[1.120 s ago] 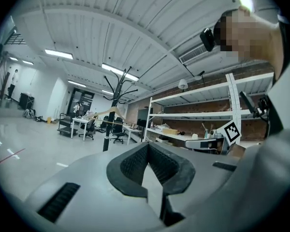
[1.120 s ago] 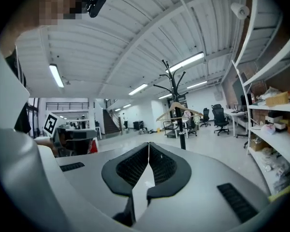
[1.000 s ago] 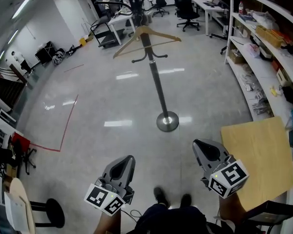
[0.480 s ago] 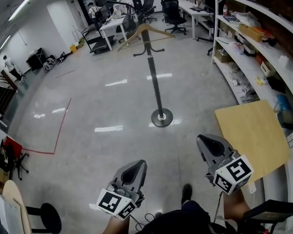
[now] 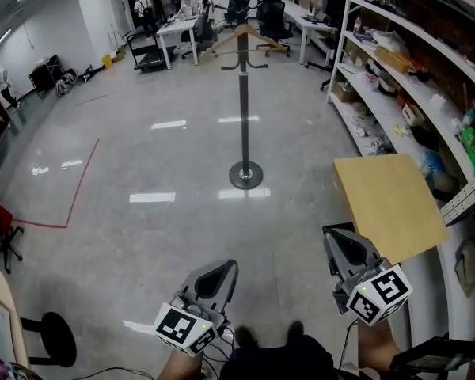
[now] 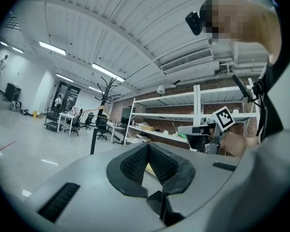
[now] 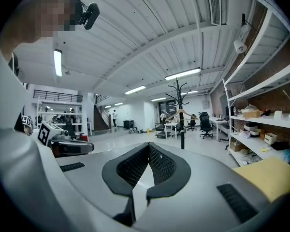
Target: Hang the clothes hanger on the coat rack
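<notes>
A black coat rack stands on a round base in the middle of the shiny floor. A wooden clothes hanger hangs on its upper hooks. Both grippers are held low near the person's body, well short of the rack. My left gripper is shut with nothing in it, and so is my right gripper. The left gripper view shows the left gripper with the rack far off to the left. Beyond the right gripper, the hanger sits on the rack.
A pale wooden board lies at the right next to long shelves full of items. Desks and office chairs fill the far end. A red tape line marks the floor at the left. A black stool stands at the lower left.
The head view has swung: the rack now looks upright and centred, a little farther off. Both grippers stay low and shut, and the hanger stays on the rack.
</notes>
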